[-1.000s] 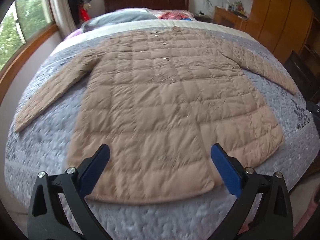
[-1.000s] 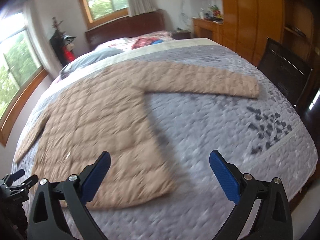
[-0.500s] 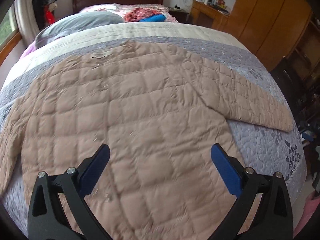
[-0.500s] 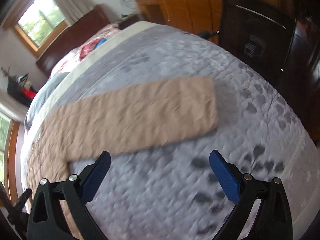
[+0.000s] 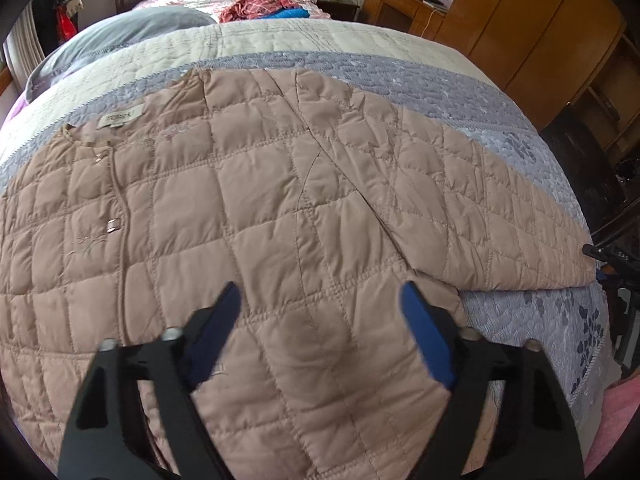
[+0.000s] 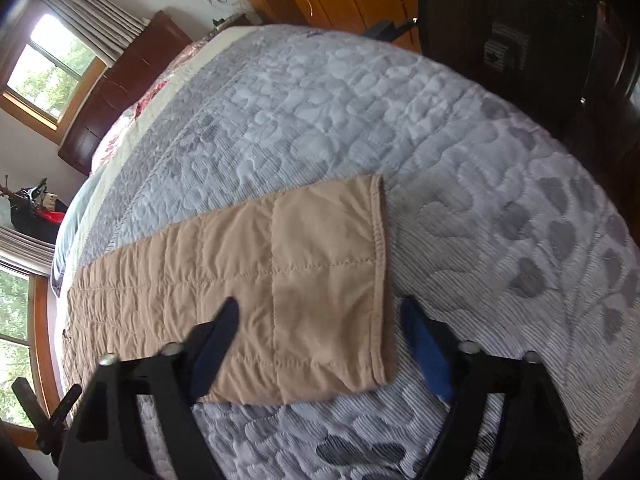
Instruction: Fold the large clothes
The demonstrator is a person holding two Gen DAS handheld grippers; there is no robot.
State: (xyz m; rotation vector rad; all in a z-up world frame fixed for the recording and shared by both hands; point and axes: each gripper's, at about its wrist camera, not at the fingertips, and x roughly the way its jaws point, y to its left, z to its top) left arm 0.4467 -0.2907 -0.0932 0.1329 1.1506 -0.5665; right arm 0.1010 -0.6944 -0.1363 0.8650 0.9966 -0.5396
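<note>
Since a second ago both grippers have closed in. The right gripper (image 6: 320,344), jaws apart, straddles the cuff (image 6: 340,280) of the tan quilted coat (image 5: 260,220) spread on the bed (image 6: 400,120). The left gripper (image 5: 320,332), also apart, hovers over the body, sleeve at 3 o'clock. Risk: slippery padding escapes a shallow pinch.

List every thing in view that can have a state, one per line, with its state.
quilted jacket: spread flat on the bed, unfolded, front closed
jacket sleeve: stretched out flat, cuff lying between the right gripper's fingers, not gripped
left gripper: open, over the jacket body, holding nothing
right gripper: open, over the cuff
bedspread: spread over the bed
</note>
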